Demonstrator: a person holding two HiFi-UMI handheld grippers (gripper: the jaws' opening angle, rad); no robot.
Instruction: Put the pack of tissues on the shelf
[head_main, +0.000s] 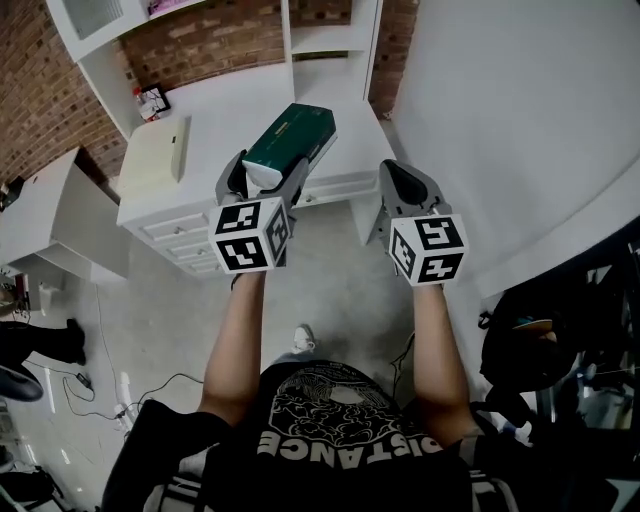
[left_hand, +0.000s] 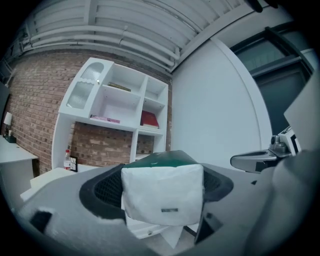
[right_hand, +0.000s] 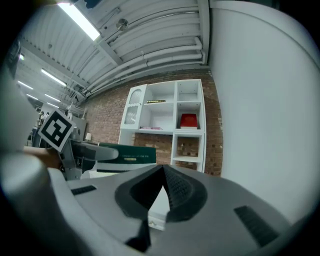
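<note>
White shelf (left_hand: 141, 107); left gripper (head_main: 268, 178) clamps tissue pack (head_main: 290, 135), right gripper (right_hand: 160, 192) closed empty; red box (right_hand: 188, 120), perhaps, only in gripper views

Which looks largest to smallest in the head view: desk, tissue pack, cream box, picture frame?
1. desk
2. tissue pack and cream box: about alike, and the pack is held nearer the camera
3. picture frame

One tissue pack (head_main: 292, 136); two claws: left claw (head_main: 268, 176), right claw (head_main: 400, 172); one shelf unit (left_hand: 141, 100); one desk (head_main: 228, 108).
</note>
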